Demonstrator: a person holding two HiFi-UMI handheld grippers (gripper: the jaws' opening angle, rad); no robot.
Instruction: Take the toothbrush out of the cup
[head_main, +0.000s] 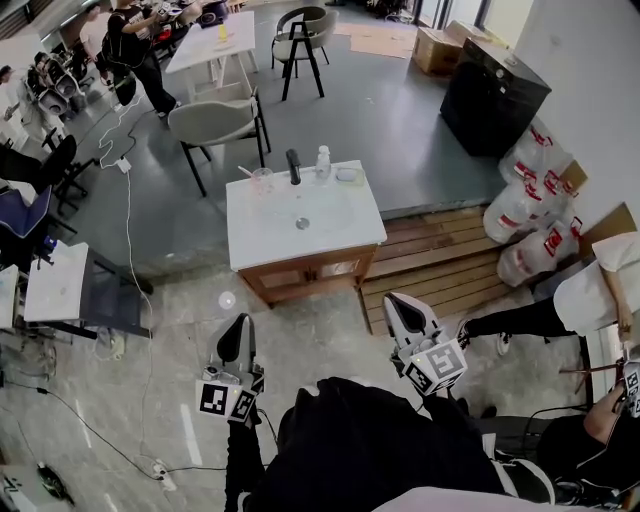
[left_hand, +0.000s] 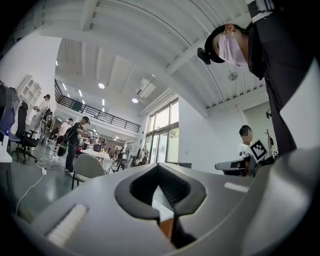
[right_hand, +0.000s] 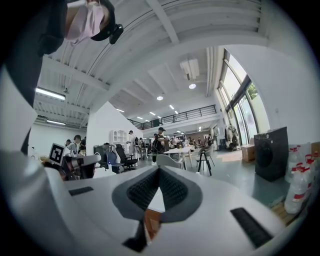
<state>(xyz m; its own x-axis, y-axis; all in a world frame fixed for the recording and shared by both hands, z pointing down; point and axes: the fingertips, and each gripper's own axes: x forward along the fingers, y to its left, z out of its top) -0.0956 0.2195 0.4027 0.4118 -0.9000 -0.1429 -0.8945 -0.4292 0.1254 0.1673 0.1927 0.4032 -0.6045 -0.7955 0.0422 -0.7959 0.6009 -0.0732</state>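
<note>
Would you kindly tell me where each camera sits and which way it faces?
Head view: on the person's head, facing steeply down at the washstand; left gripper, right gripper and dark clothing show.
Left gripper view: on that gripper, facing roughly level into the room; shut jaws show.
Right gripper view: likewise, jaws shut.
Shared: all three see the washstand.

No word, number or brand can be read anywhere. The nearest thing to print is the red labels on the big water jugs (head_main: 528, 190) stacked at the right of the head view, and their lettering is too small to make out. The cube (head_main: 226, 400) on the left gripper (head_main: 238, 320) and the cube (head_main: 437, 367) on the right gripper (head_main: 400, 298) carry square black-and-white coded markers — patterns only, no letters or digits.
</note>
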